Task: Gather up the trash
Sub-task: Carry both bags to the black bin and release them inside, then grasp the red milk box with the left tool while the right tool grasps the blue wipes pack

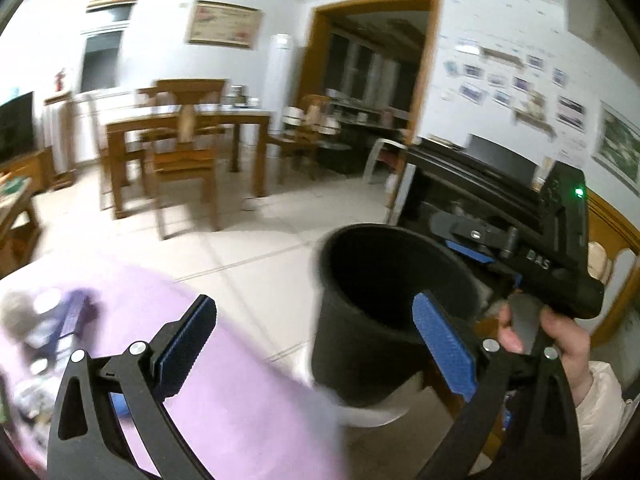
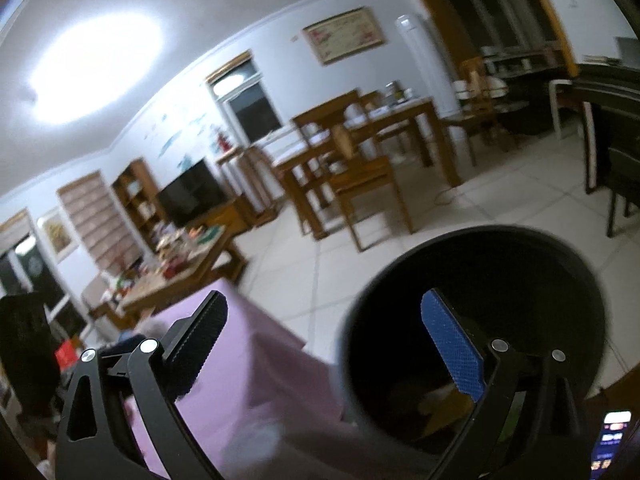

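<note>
The biggest thing is the pink cloth (image 1: 224, 380) that covers the table, low and left of the black bin (image 1: 384, 320). The cloth is blurry. Beyond the bin, across the pale floor tiles, stands a brown dining table (image 1: 188, 128) with wooden chairs (image 1: 184, 168) around it. To the right of the bin is a dark shelf unit (image 1: 472, 184).

The black bin sits just off the edge of the pink cloth. From the right wrist view you look down into the bin (image 2: 476, 340), and some scraps (image 2: 432, 404) lie at the bottom. They are too dim to name.

On the pink cloth, far left of the bin, is a blurry heap of small things (image 1: 44, 332). I cannot tell what they are.

The left gripper (image 1: 316, 352) is spread wide and holds nothing. Its right finger (image 1: 444, 348) is in front of the bin. The right gripper (image 2: 324, 352) is spread wide too, with nothing between its fingers. One finger (image 2: 452, 348) is in front of the bin's mouth. A hand (image 1: 560, 340) holds that other gripper, right of the bin.
</note>
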A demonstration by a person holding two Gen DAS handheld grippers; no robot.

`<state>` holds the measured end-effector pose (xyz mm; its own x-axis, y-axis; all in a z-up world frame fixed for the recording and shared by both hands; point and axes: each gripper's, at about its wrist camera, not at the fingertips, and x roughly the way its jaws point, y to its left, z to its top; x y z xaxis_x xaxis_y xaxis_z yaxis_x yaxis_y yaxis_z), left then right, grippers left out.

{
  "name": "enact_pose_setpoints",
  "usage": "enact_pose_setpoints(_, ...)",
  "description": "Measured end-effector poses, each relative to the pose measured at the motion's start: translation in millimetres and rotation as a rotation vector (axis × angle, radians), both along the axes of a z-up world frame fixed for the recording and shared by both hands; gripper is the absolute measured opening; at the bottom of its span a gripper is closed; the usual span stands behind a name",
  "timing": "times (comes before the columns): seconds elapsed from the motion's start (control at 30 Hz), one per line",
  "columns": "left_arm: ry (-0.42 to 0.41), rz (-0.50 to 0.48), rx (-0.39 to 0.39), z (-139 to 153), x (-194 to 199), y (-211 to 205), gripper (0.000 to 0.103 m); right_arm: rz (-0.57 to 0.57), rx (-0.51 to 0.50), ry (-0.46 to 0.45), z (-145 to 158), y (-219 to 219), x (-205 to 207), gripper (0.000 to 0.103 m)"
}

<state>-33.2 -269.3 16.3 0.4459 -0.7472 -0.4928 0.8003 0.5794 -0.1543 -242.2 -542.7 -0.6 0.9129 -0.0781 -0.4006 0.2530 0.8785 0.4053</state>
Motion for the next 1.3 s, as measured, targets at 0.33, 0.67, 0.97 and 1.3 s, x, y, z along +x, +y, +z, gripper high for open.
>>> enact_pose_setpoints(0.33,0.015,0.293,0.098,-8.0,34.4,154.5,0.098,0.356,-0.076,0.133,-12.4,150.9,99.9,0.096)
enact_pose_setpoints(0.67,0.093,0.392,0.355,-66.3,49.0,220.9,0.098,0.527,-0.219,0.308,-44.3,256.1,175.2,0.096)
enact_pose_setpoints(0.97,0.149,0.464,0.401,-79.6,71.8,229.0,0.098,0.599,-0.346,0.509,-87.5,274.1,245.5,0.096)
enact_pose_setpoints(1.3,0.321,0.481,0.233,-83.4,96.3,266.2,0.096,0.606,-0.336,0.527,-97.8,266.9,256.4,0.063)
